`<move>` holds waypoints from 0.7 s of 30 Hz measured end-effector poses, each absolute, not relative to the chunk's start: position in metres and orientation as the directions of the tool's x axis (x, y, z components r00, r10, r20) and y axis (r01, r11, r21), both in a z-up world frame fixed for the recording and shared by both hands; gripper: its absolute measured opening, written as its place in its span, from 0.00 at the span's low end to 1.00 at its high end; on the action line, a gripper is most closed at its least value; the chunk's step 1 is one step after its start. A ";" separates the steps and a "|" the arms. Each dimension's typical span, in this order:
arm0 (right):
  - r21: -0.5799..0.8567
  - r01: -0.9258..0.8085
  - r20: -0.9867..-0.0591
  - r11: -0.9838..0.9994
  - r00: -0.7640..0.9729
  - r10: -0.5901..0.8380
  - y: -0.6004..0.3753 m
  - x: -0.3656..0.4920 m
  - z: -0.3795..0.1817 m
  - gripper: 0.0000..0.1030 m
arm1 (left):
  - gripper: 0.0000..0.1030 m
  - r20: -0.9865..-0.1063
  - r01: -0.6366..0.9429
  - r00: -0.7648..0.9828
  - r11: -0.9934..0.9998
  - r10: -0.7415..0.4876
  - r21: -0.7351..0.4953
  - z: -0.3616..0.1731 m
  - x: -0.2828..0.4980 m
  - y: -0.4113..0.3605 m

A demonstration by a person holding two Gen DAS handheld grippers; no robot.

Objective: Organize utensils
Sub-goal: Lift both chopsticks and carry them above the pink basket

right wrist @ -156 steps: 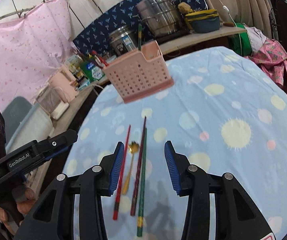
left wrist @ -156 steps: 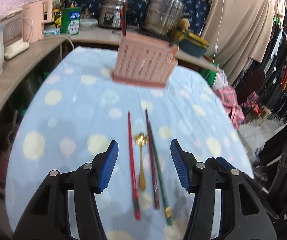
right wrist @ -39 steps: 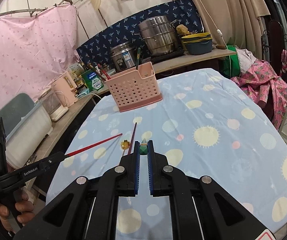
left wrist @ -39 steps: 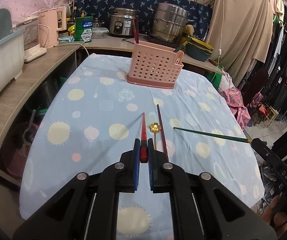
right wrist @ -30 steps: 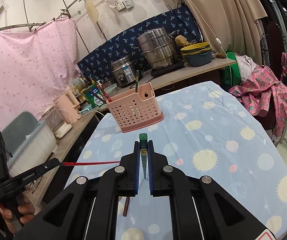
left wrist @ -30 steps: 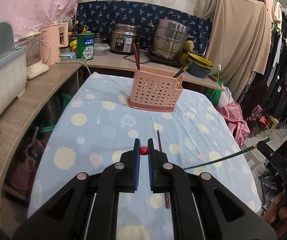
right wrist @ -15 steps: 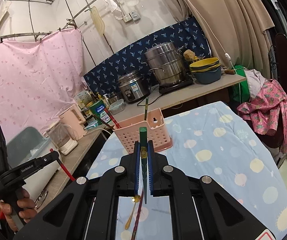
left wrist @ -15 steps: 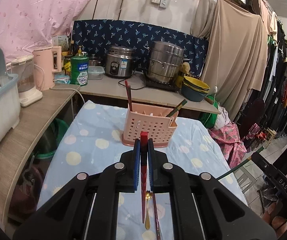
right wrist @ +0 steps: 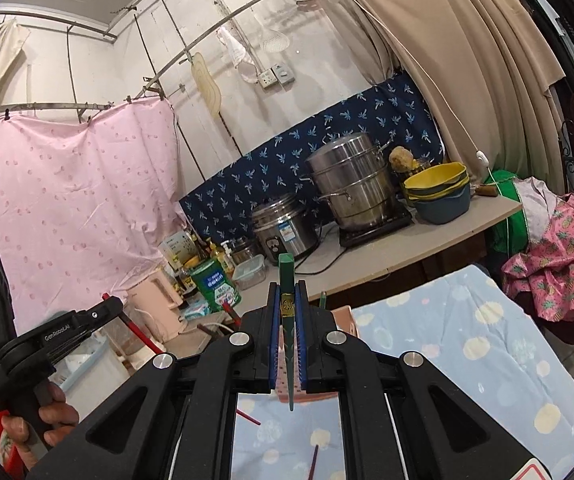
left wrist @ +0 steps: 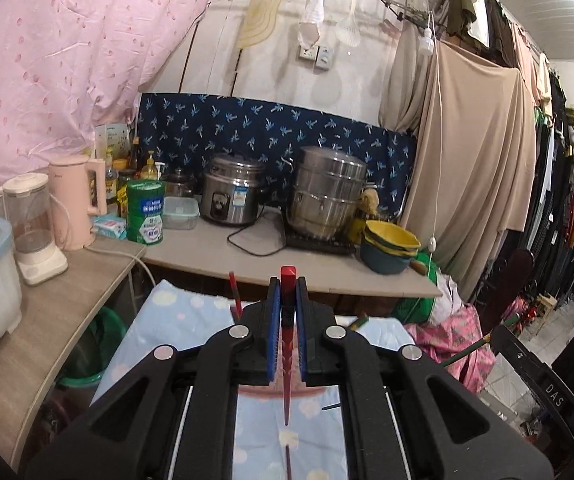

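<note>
My left gripper and right gripper: black plastic frames, blue ribbed pads, silver screws. White lettering marks the handle my hand grips at eight o'clock.

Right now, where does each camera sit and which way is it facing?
Left wrist: on the left tongs, facing the counter; its own black arms clamp a red chopstick. The right tongs show at the right edge.
Right wrist: on the right tongs, facing the same counter from further right; clamps a green chopstick. The left tongs and a hand show at left.
Shared: steel steamer pot, rice cooker, pink basket, blue tablecloth.
</note>
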State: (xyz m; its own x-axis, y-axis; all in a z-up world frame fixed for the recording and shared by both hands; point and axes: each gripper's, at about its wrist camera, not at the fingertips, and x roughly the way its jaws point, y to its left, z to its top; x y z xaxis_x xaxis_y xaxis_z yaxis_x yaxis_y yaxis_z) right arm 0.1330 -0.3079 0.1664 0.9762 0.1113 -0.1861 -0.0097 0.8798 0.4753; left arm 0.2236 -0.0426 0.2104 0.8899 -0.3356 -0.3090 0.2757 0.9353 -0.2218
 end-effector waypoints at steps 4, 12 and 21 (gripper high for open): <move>0.486 -0.018 -0.139 0.874 0.985 0.098 -0.312 0.161 0.180 0.07 | 0.07 -0.266 0.259 0.912 0.941 -0.312 -0.217 0.220 0.245 -0.046; 0.483 0.000 -0.123 0.876 0.990 0.068 -0.314 0.216 0.183 0.07 | 0.07 -0.198 0.238 0.942 0.955 -0.272 -0.178 0.232 0.286 -0.058; 0.490 0.031 -0.136 0.871 0.990 0.041 -0.317 0.262 0.174 0.07 | 0.07 -0.219 0.225 0.942 0.962 -0.255 -0.155 0.211 0.323 -0.072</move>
State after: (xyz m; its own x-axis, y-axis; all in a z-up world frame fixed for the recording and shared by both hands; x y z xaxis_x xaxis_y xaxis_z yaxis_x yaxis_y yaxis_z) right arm 0.2615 -0.3171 0.1735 0.9899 0.0413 -0.1359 0.0309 0.8713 0.4897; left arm 0.3230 -0.0721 0.2114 0.9417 -0.2554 -0.2189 0.2249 0.9620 -0.1548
